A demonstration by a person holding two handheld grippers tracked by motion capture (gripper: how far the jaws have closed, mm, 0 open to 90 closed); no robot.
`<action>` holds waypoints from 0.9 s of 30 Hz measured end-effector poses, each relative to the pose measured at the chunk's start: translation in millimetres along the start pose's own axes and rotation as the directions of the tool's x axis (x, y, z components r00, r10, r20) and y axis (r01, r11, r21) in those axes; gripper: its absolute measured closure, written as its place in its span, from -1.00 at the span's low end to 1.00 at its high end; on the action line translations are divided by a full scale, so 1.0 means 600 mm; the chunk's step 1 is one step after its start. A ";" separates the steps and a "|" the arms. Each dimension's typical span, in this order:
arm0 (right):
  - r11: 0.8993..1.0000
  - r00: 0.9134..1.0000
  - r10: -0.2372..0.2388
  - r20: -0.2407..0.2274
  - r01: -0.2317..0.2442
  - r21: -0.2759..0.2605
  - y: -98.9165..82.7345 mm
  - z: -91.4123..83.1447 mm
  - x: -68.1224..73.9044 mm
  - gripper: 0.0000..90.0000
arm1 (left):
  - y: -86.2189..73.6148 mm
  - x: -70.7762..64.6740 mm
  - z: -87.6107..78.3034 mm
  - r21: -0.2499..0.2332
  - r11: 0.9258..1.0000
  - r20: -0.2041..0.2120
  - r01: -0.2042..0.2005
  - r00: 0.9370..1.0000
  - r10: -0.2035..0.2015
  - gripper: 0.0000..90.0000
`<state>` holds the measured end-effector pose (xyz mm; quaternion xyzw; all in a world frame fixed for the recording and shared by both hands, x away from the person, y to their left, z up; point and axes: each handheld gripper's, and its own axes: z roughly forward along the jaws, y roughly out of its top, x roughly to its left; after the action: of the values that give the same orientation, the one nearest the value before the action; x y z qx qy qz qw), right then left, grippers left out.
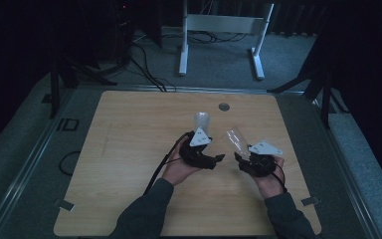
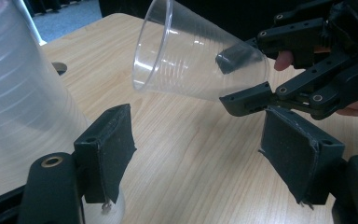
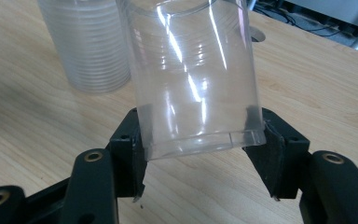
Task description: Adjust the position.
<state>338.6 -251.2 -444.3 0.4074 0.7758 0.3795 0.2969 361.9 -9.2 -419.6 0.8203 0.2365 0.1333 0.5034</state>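
A: While you hold that single clear plastic cup [image 3: 193, 79] by its base, your right tongs [image 3: 200, 140] are clamped on it from both sides, and the cup is tipped in the air above the pale wooden desk [image 1: 129, 164], mouth leading away from your hand.

B: Seen from your left tongs [image 2: 200, 154], the mouth faces the frosted stack of nested plastic cups [image 2: 18, 93]. My guess is you tilted it that way to line it up with the stack.

A: Those left tongs stand apart with bare desk between the pads. The stack rises just beside the left pad [image 2: 109, 149], but I can't tell whether the pad touches it, so I read them as not gripping anything.

B: From the high view your left hand [image 1: 179, 167] sits low behind the stack, as though ready to steady it, and your right hand [image 1: 268, 179] is near it, cup angled up and toward the stack.

A: Count with me: one loose cup in the air, one stack standing upright on the desk. How many cups are nested in it I can't tell; the rims blur into ridges.

B: Two tongs, two hands, one round grey grommet [image 1: 224, 106] set in the desk's far edge.

A: The grip on the base leaves the cup's mouth free, which I'd judge handy for stacking.
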 end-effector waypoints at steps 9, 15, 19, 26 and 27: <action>0.998 0.999 0.027 0.021 -0.026 -0.049 -0.003 -0.001 0.000 -0.06 | 0.002 0.001 0.000 -0.009 1.000 0.005 0.023 1.000 -0.023 -0.44; 0.996 0.999 0.024 0.034 -0.021 -0.083 -0.003 -0.004 0.003 -0.06 | 0.003 0.003 0.002 -0.013 0.999 0.013 0.037 0.999 -0.037 -0.44; 0.995 0.999 0.022 0.038 -0.019 -0.097 -0.003 -0.005 0.006 -0.06 | 0.004 0.003 0.005 -0.007 0.999 0.020 0.046 0.999 -0.046 -0.44; 0.991 0.998 0.042 0.040 -0.036 -0.128 -0.007 -0.003 0.007 -0.06 | 0.003 0.004 0.006 -0.006 0.999 0.019 0.054 0.998 -0.054 -0.44; 0.991 0.998 0.042 0.040 -0.036 -0.128 -0.007 -0.003 0.007 -0.06 | 0.004 0.004 0.005 -0.010 0.998 0.020 0.057 0.998 -0.057 -0.44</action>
<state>333.4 -249.8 -447.2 0.4108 0.7354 0.4252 0.3311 366.3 -11.1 -419.3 0.8118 0.2544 0.1121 0.5135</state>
